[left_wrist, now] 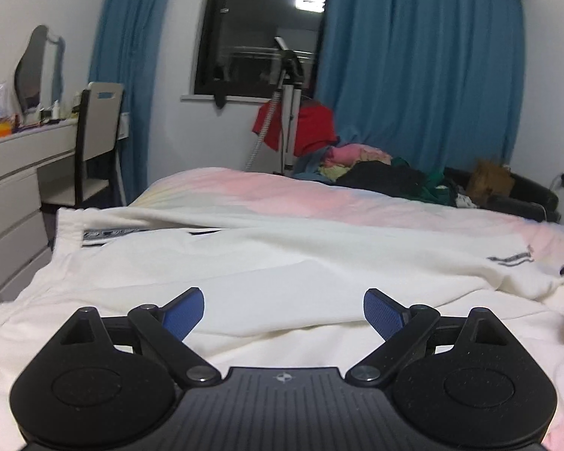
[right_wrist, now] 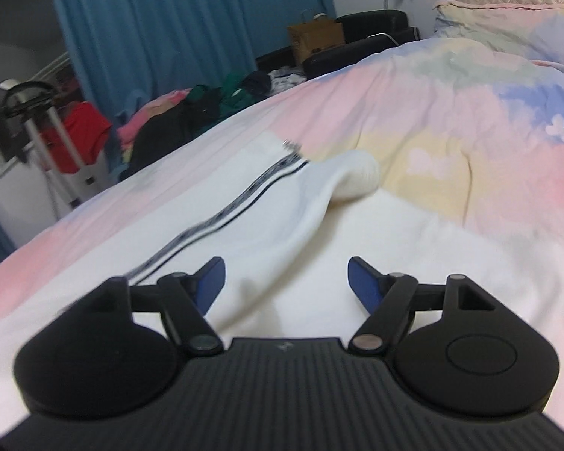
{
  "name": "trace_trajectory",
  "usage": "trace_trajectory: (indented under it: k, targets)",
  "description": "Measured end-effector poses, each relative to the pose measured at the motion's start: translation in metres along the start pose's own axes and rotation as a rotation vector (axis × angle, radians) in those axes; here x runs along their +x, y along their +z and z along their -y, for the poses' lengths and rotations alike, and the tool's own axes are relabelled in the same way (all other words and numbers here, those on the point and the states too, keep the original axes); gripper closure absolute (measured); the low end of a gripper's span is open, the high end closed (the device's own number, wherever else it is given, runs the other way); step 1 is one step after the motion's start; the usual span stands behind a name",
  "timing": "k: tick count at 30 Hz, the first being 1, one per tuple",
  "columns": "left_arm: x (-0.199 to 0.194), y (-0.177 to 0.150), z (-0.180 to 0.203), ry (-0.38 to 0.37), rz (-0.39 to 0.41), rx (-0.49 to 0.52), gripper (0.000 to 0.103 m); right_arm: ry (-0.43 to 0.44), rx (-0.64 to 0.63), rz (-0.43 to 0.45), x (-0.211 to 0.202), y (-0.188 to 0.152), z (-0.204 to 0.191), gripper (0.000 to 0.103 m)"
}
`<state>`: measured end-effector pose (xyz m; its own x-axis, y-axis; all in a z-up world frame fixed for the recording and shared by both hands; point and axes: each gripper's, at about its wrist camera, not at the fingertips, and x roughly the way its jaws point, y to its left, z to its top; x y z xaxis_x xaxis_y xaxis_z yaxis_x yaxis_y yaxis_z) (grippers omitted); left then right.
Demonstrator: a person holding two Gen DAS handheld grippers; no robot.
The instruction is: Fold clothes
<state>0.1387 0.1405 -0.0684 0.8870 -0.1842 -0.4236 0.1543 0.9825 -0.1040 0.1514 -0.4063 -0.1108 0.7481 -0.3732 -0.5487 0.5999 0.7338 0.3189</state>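
while spread flat, one white garment [left_wrist: 282,263]

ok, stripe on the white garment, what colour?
Dark stripe with pale pattern, clearest in right wrist view.

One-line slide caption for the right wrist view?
Open right gripper above a white garment with striped trim, spread on a pastel bedcover.

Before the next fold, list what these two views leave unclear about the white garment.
- White garment: near hem hidden by the left gripper body, left wrist view.
- Same garment: near part hidden behind the right gripper, right wrist view.
- Striped trim: pattern motion-blurred, right wrist view.
- Garment type: cannot tell.
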Motion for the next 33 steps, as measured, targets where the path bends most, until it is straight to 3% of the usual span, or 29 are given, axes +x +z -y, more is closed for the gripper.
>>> trace_trajectory:
  k: [4, 11, 14, 19, 24, 27, 30, 33]
  targets:
    - [-0.027, -0.002, -0.001, 0.01, -0.012, 0.01, 0.009, 0.045, -0.008, -0.033, -0.037, -0.016, 0.002, 0.029]
    - [-0.033, -0.011, -0.014, 0.113, -0.19, -0.067, 0.009, 0.008, -0.031, -0.202, -0.069, -0.027, 0.028, 0.029]
    - [-0.044, -0.015, -0.028, 0.139, -0.229, -0.118, 0.009, 0.031, 0.035, -0.184, -0.08, -0.021, 0.047, 0.029]
    - [-0.074, -0.021, -0.081, 0.184, -0.249, -0.304, 0.009, 0.051, 0.123, -0.152, -0.086, -0.016, 0.072, 0.029]
    - [-0.094, -0.02, -0.152, 0.215, -0.286, -0.512, 0.009, 0.054, 0.383, -0.188, -0.072, -0.024, 0.115, 0.028]
    - [-0.096, -0.015, -0.18, 0.222, -0.299, -0.565, 0.009, 0.056, 0.554, -0.2, -0.065, -0.032, 0.141, 0.028]
    - [-0.102, -0.016, -0.191, 0.234, -0.245, -0.576, 0.008, 0.039, 0.622, -0.207, -0.056, -0.038, 0.154, 0.032]
    - [-0.1, -0.029, -0.201, 0.172, -0.266, -0.704, 0.007, 0.094, 0.69, -0.217, -0.044, -0.045, 0.165, 0.034]
